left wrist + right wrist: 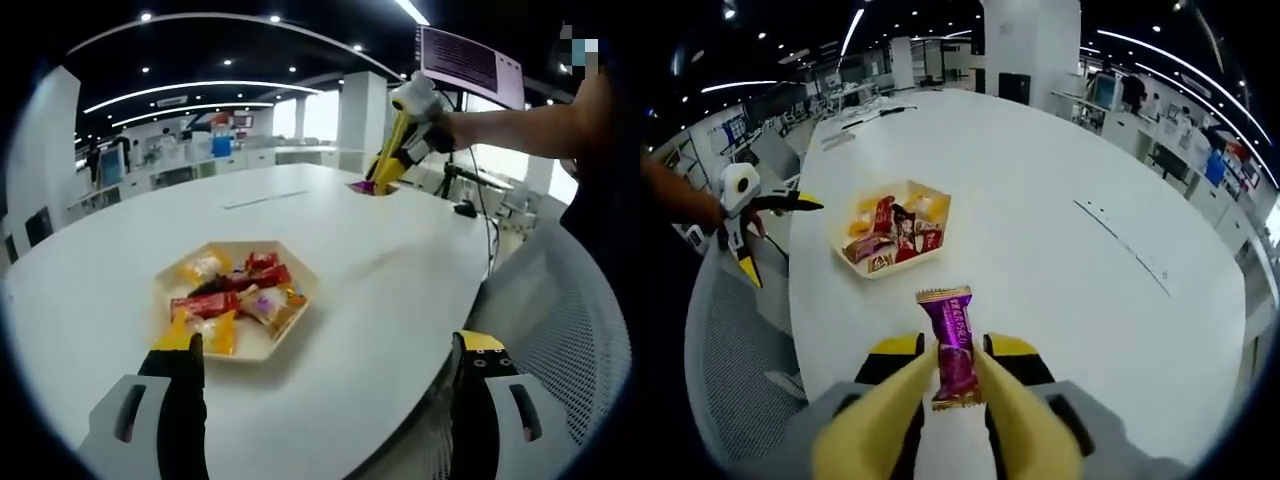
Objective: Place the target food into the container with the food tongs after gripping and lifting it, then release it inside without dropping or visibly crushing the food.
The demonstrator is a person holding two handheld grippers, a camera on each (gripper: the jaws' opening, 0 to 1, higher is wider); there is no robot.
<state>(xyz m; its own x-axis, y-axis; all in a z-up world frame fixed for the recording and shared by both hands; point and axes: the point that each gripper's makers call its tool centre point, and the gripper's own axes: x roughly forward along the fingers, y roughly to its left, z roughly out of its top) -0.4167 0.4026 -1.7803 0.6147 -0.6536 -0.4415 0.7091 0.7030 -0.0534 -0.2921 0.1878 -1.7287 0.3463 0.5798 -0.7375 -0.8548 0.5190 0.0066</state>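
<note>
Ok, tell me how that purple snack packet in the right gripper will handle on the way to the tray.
The purple snack packet, pinched between the right gripper jaws, stands upright, so it is probably fairly stiff. It looks small and likely light. Its glossy wrapper may slip, and its contents could crush under a hard squeeze before reaching the tray.

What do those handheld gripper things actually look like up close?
The left gripper has a grey body with slots and black jaws tipped in yellow. The right gripper has yellow tong arms in front of black jaws with yellow tips. Seen from the left gripper view, its handle end is white.
</note>
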